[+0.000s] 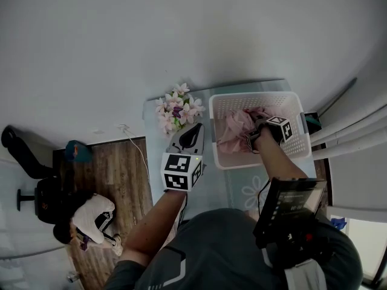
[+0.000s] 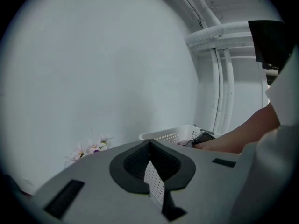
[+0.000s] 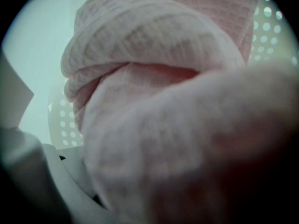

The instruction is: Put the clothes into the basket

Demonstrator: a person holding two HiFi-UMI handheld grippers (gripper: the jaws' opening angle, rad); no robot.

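- Worktop [image 1: 227, 189]: far edge meets the wall, left edge runs just beside the flowers [image 1: 177, 109]. Wooden floor [image 1: 121, 174] lies beyond that edge.
- Basket [image 1: 296, 110], white and perforated, sits at the far right of the worktop, its far rim close to the wall.
- Open room: a bare strip of worktop lies between the basket's left wall and the left gripper [image 1: 193, 132], and more lies in front of the near rim.
- Pink clothes [image 1: 233, 128] lie inside the basket, heaped towards its left side. Number of pieces not readable.
- Right gripper [image 1: 249, 139] is down inside the basket. Claw pinching the pink clothes, which fill its view.
- Left gripper is outside the basket, between it and the flowers. Claw pressed together, nothing in it.
- Count: basket 1, flower bunch 1, grippers 2, clothes heap 1.
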